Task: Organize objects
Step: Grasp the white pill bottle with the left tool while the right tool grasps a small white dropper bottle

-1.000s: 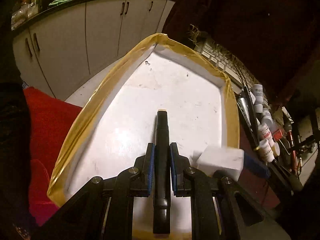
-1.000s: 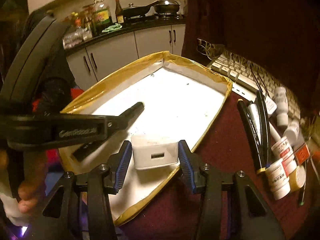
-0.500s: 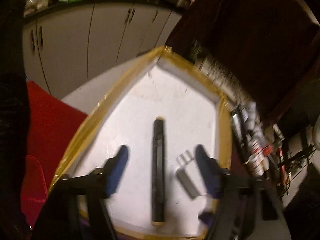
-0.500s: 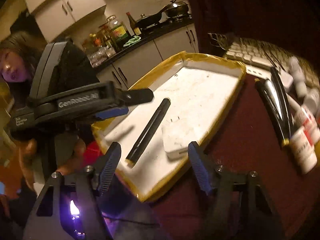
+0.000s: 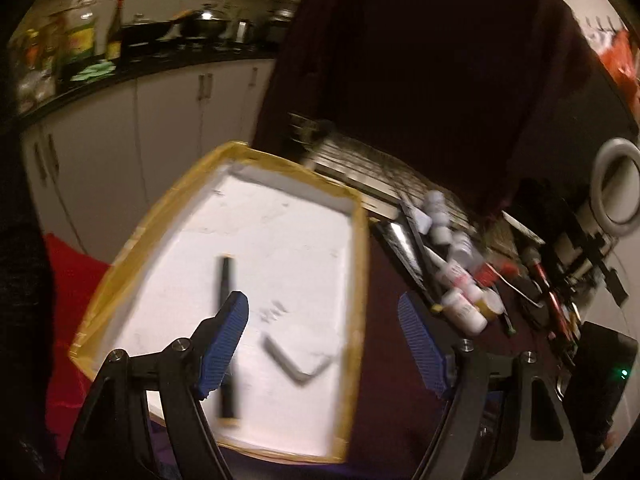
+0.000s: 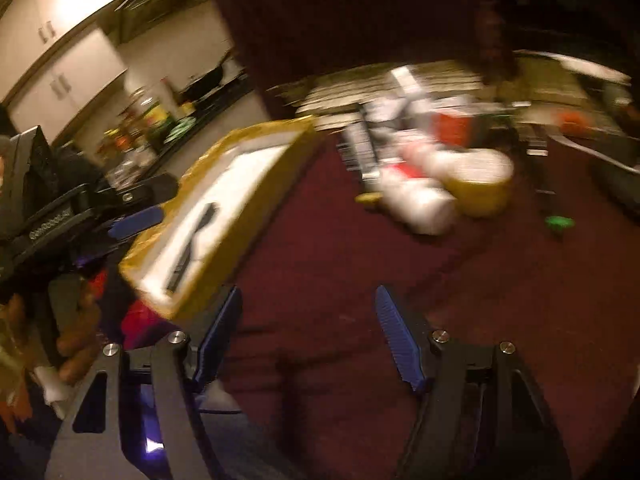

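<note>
Fingers of both grippers, now spread and empty, have left the black pen and white charger in the yellow-rimmed white tray, so further clutter awaits.

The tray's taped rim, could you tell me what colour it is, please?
Yellow-gold tape on the tray's rim, clearest in the left wrist view.

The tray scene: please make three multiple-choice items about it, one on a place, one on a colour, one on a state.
1. Where does the black pen lie?
A. in the white tray
B. on the dark red cloth
C. on the keyboard
2. What colour is the tape on the tray's rim?
A. green
B. yellow
C. blue
3. How is the left gripper?
A. shut on the pen
B. shut on a bottle
C. open, holding nothing

Key: 1 A, the pen rests on the white floor; 2 B, the rim is yellow; 3 C, its pads stand apart.
</note>
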`<state>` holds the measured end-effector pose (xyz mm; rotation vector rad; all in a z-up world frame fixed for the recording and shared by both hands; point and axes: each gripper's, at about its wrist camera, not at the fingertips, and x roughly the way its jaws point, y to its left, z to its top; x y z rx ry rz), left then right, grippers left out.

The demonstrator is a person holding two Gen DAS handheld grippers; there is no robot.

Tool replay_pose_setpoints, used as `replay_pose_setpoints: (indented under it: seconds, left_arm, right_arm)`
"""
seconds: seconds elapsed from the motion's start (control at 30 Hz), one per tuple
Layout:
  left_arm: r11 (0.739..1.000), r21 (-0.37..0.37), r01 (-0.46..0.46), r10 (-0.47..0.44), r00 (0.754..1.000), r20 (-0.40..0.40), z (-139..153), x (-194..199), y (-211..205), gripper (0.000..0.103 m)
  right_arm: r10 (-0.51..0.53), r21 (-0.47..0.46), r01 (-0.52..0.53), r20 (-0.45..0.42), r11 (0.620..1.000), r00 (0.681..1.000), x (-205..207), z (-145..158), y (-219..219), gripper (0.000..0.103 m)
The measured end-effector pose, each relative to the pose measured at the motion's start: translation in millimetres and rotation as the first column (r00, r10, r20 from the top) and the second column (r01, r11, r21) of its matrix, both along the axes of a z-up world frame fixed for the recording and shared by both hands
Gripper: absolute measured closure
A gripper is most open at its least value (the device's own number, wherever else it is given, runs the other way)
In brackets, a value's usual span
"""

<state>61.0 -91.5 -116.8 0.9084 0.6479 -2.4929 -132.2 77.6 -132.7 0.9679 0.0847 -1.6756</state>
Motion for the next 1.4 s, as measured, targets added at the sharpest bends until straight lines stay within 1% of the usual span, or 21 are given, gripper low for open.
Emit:
replay_pose_setpoints:
  seconds: [0.13,0.2,0.27,0.33,0.37,0.4,0.5,0.6,0.63,0.7,0.73,0.77,0.8,0.83,0.87,1.0,1.07,1.17,1.27,1.33,1.4]
  left_arm:
    - [0.994,0.049,0.097,-0.098,0.995,0.02,-5,-24,23,0.031]
    - [0.986,0.069,0.155,-0.158,0.987,0.039,-8,-39,37,0.031]
    - [0.973,0.088,0.212,-0.218,0.974,0.058,-13,-53,52,0.031]
    - [0.956,0.109,0.27,-0.279,0.957,0.077,-20,-71,67,0.031]
    - [0.946,0.128,0.297,-0.31,0.946,0.093,-26,-82,73,0.031]
    - [0.942,0.146,0.302,-0.319,0.942,0.106,-31,-91,78,0.031]
    - [0.932,0.21,0.294,-0.327,0.934,0.145,-47,-114,82,0.031]
    - [0.936,0.205,0.284,-0.321,0.931,0.174,-57,-133,88,0.032]
    - [0.935,0.211,0.285,-0.324,0.929,0.181,-60,-140,90,0.033]
    - [0.935,0.211,0.286,-0.327,0.925,0.194,-66,-147,92,0.041]
    - [0.941,0.191,0.279,-0.317,0.924,0.214,-70,-152,93,0.053]
    - [0.949,0.155,0.276,-0.306,0.924,0.229,-72,-156,94,0.059]
    - [0.954,0.102,0.281,-0.298,0.921,0.25,-72,-156,97,0.062]
    - [0.954,0.091,0.286,-0.3,0.919,0.255,-73,-154,97,0.065]
    - [0.953,0.096,0.286,-0.302,0.92,0.252,-73,-151,95,0.068]
    - [0.944,0.129,0.304,-0.326,0.916,0.235,-76,-126,82,0.071]
    - [0.932,0.15,0.331,-0.358,0.908,0.219,-77,-110,75,0.071]
    - [0.925,0.133,0.355,-0.378,0.897,0.23,-76,-84,71,0.071]
    - [0.911,0.137,0.389,-0.411,0.883,0.226,-74,-67,71,0.071]
    - [0.92,0.118,0.373,-0.391,0.892,0.226,-73,-61,69,0.071]
    - [0.935,0.077,0.347,-0.356,0.906,0.23,-71,-59,65,0.069]
  right_arm:
    - [-0.107,0.003,0.107,-0.017,0.994,0.994,-21,0,39,0.034]
    - [-0.146,0.002,0.146,-0.025,0.989,0.989,-31,2,60,0.034]
    - [-0.199,0.005,0.2,-0.063,0.98,0.978,-39,7,79,0.034]
    - [-0.31,0.01,0.313,-0.121,0.95,0.943,-45,13,103,0.034]
    - [-0.348,0.005,0.352,-0.131,0.936,0.928,-48,15,111,0.035]
    - [-0.381,-0.006,0.384,-0.132,0.923,0.915,-51,17,122,0.038]
    - [-0.439,-0.021,0.441,-0.146,0.897,0.887,-55,21,151,0.039]
    - [-0.459,0.039,0.474,-0.195,0.88,0.867,-60,14,150,0.046]
    - [-0.461,0.071,0.481,-0.191,0.874,0.867,-63,7,151,0.05]
    - [-0.463,0.119,0.485,-0.17,0.866,0.87,-67,-3,149,0.055]
    - [-0.469,0.14,0.492,-0.167,0.859,0.867,-70,-8,149,0.06]
    - [-0.474,0.152,0.498,-0.17,0.854,0.864,-69,-10,147,0.063]
    - [-0.479,0.151,0.508,-0.192,0.848,0.857,-67,-10,148,0.07]
    - [-0.472,0.155,0.503,-0.199,0.85,0.859,-65,-8,147,0.078]
    - [-0.463,0.153,0.492,-0.19,0.857,0.866,-62,-7,146,0.079]
    - [-0.422,0.14,0.444,-0.162,0.885,0.892,-52,-7,132,0.079]
    - [-0.378,0.137,0.397,-0.145,0.908,0.915,-47,-8,117,0.079]
    - [-0.3,0.13,0.314,-0.119,0.94,0.947,-34,-9,92,0.079]
    - [-0.24,0.142,0.259,-0.143,0.955,0.96,-21,-11,65,0.079]
    - [-0.224,0.153,0.25,-0.167,0.956,0.96,-15,-10,57,0.079]
    - [-0.219,0.157,0.245,-0.165,0.957,0.961,-12,-11,56,0.079]
